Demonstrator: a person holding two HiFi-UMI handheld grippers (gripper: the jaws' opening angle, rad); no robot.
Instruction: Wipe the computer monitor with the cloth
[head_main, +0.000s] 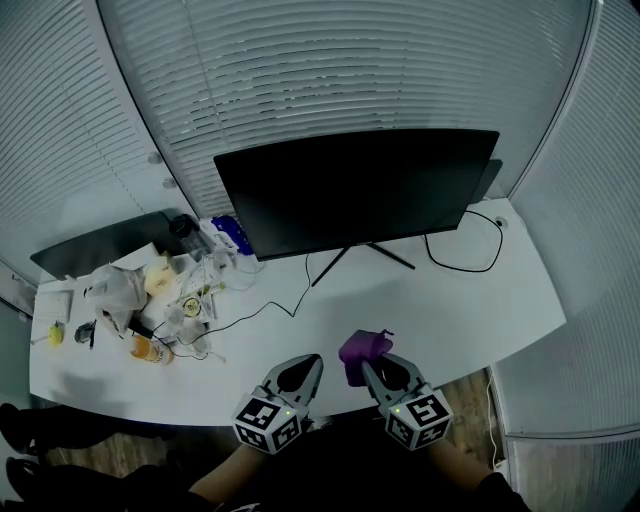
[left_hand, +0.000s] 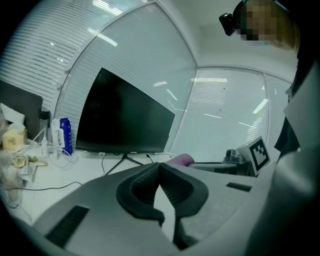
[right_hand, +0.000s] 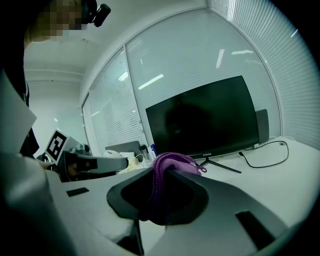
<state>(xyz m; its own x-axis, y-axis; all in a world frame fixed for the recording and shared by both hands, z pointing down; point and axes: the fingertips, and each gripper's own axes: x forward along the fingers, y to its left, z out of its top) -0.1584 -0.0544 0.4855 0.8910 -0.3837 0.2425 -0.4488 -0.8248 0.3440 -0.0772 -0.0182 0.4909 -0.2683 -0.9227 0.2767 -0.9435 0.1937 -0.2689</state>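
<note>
Head view. White desk set against slatted blinds. The computer monitor stands upright on its stand at 12 o'clock from the grippers, screen dark. Both grippers sit at the near desk edge and point toward the monitor. The left gripper is at 6 o'clock in the frame, and the right gripper is just beside it on the 3 o'clock side. A purple cloth bunches at the right gripper's tips, well apart from the screen. Clutter lies at 9 o'clock on the desk: plastic bags, a blue pack and an orange bottle. A black cable loops at 2 o'clock, behind the monitor's right end.

Left gripper view. The jaws are clenched tip to tip, with nothing between them. The monitor is at 11 o'clock beyond the tips and the blue pack is at 9 o'clock. The cloth's purple end shows at 1 o'clock, with the right gripper's marker cube further out at 3 o'clock.

Right gripper view. The jaws are clamped on the purple cloth, whose folds bulge over the tips and hang down between the pads. The monitor is at 1 o'clock and untouched, the cable is at 3 o'clock and the left gripper is at 9 o'clock.
</note>
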